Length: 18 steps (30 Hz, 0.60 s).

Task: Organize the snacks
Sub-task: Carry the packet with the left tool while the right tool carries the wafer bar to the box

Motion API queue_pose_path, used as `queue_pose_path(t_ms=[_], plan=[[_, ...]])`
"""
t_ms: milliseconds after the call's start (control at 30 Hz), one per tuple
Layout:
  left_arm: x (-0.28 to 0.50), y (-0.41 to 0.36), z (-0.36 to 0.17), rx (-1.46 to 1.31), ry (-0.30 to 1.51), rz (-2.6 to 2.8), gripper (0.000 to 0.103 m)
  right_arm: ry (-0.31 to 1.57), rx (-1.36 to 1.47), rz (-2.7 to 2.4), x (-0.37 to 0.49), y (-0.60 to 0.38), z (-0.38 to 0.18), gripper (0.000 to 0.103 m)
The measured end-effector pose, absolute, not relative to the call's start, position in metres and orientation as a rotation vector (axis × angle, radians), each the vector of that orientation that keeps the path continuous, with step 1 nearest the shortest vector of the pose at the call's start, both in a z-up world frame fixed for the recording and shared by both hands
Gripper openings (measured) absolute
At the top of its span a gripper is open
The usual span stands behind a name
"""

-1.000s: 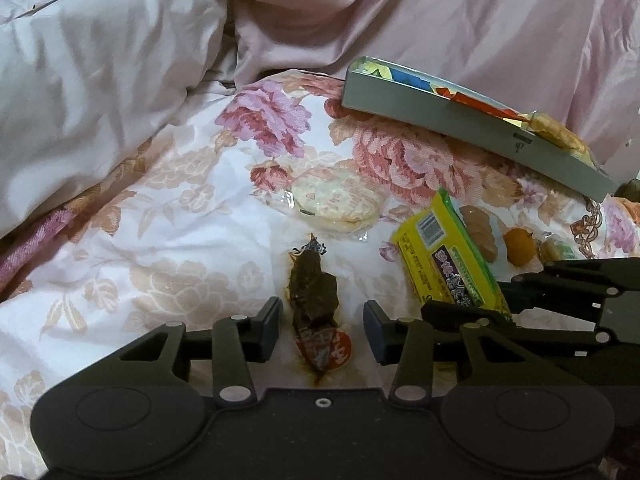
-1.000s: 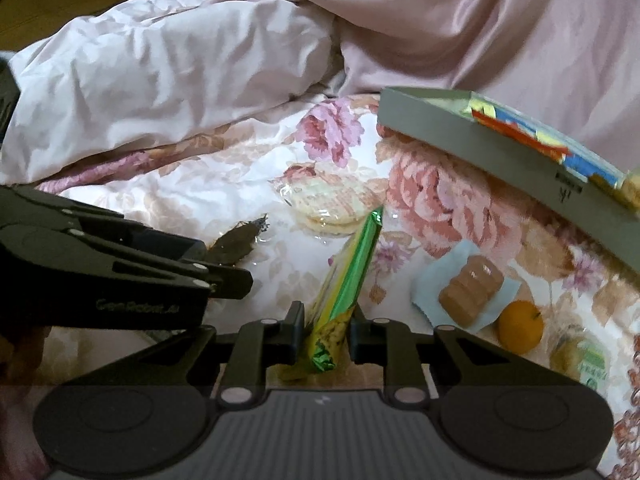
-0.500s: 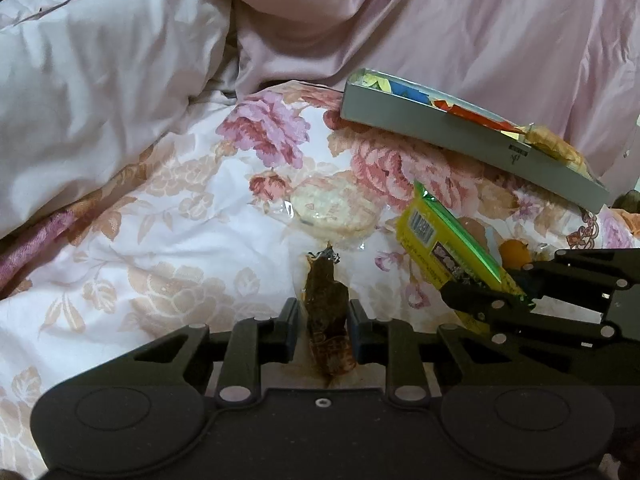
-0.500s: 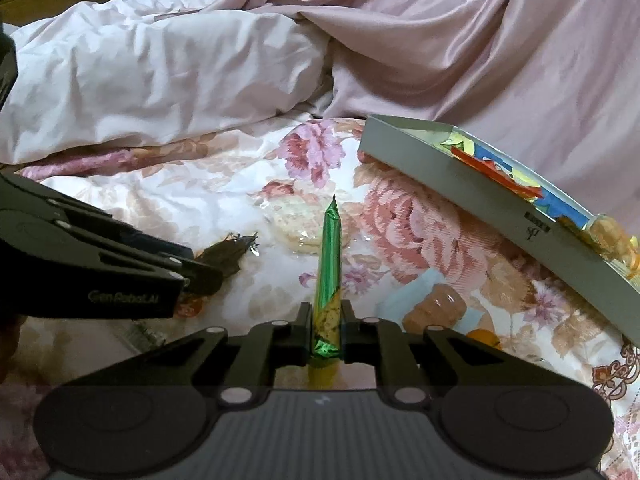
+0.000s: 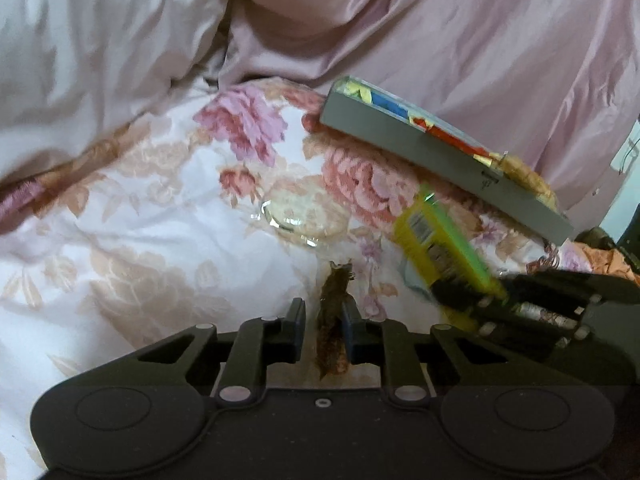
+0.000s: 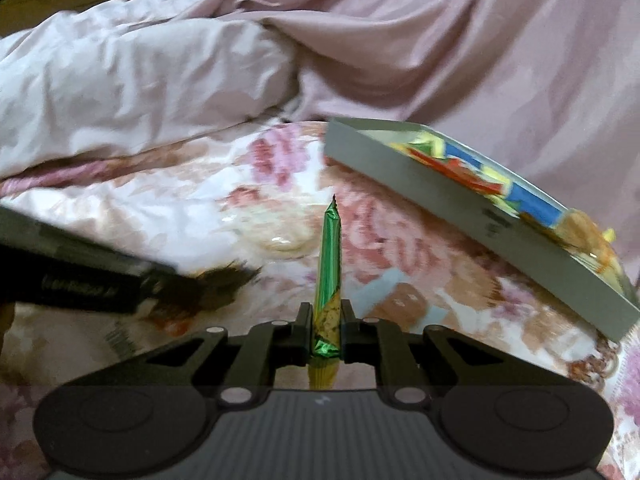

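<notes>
While your left hand-held gripper [image 5: 322,322] looks along the floral bed sheet [image 5: 160,248], its jaws are nearly together on a dark brown snack packet [image 5: 331,320] that stands on edge between them; the right finger presses it, and whether the left finger touches it is hard to tell. To its right, your right hand-held gripper [image 5: 472,300] carries the yellow-and-green snack pack [image 5: 440,240] above the sheet. Beyond it the grey box [image 5: 432,152] lies slanted toward the far right side of the bed, with coloured wrappers inside. A clear-wrapped round cracker [image 5: 298,210] lies mid-sheet, and the sheet to the left is open up to the bunched pink duvet [image 5: 100,60].

In the right wrist view, your right hand-held gripper [image 6: 326,330] is closed tight on the green snack pack [image 6: 329,264], held edge-on and pointing forward. The box's near wall [image 6: 460,208] runs diagonally just right of it. The left gripper [image 6: 132,284] reaches in from the left edge, blurred. A brown biscuit packet [image 6: 404,304] lies just right of your fingers.
</notes>
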State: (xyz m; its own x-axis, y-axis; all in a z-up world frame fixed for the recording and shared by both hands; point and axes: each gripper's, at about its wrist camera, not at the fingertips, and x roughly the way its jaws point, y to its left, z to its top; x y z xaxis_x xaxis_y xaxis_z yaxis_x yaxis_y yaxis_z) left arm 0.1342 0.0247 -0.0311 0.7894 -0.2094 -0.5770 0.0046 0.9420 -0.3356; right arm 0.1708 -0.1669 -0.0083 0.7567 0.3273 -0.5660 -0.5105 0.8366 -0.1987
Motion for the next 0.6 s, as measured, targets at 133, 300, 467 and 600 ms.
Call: queue_pose_path(t_ms=[133,300,467,600], plan=[[0.137,0.025,-0.035,-0.344,0.674,-0.14,0.026,0.541,-0.313,0.436,0.177,-0.179,-0.002,0.013],[0.141,0.017,-0.041,-0.327,0.716,-0.177,0.047,0.532,-0.304,0.44,0.176,-0.182,0.001,0.014],[0.142,-0.001,-0.04,-0.207,0.715,-0.207,0.064,0.529,-0.282,0.442,0.176,-0.189,0.007,0.014],[0.143,-0.022,-0.042,-0.011,0.735,-0.202,0.057,0.525,-0.256,0.437,0.177,-0.196,0.012,0.014]])
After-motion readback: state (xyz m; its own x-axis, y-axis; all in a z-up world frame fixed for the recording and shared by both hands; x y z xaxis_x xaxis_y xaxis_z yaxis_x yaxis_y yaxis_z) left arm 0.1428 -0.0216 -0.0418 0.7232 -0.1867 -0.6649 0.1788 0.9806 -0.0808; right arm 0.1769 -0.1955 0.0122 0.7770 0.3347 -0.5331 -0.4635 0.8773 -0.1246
